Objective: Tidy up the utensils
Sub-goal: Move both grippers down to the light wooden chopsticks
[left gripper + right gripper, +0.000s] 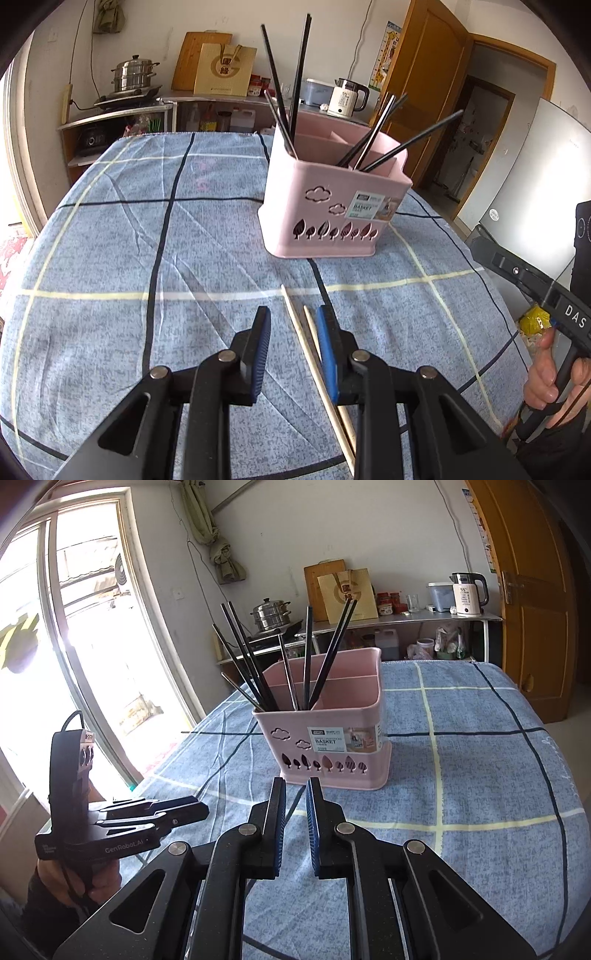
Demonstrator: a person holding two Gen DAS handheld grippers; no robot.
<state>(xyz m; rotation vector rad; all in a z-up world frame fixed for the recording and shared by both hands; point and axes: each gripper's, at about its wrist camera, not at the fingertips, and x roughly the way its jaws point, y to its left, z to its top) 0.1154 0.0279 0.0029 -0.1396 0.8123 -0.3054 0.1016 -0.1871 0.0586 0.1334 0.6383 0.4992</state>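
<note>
- Chopsticks [314, 363], two pale wooden ones, lie side by side on the blue checked cloth [110, 240], in front of the pink basket [325, 206].
- Dark chopsticks [373, 140] stand leaning in the basket's compartments.
- Left gripper [293, 325] sits low over the pale pair, jaws narrowly apart, gripping nothing.
- Right gripper [295, 805], before the basket, shows a slim empty gap.
- Kettle [468, 593] stands on a shelf well behind the basket.
</note>
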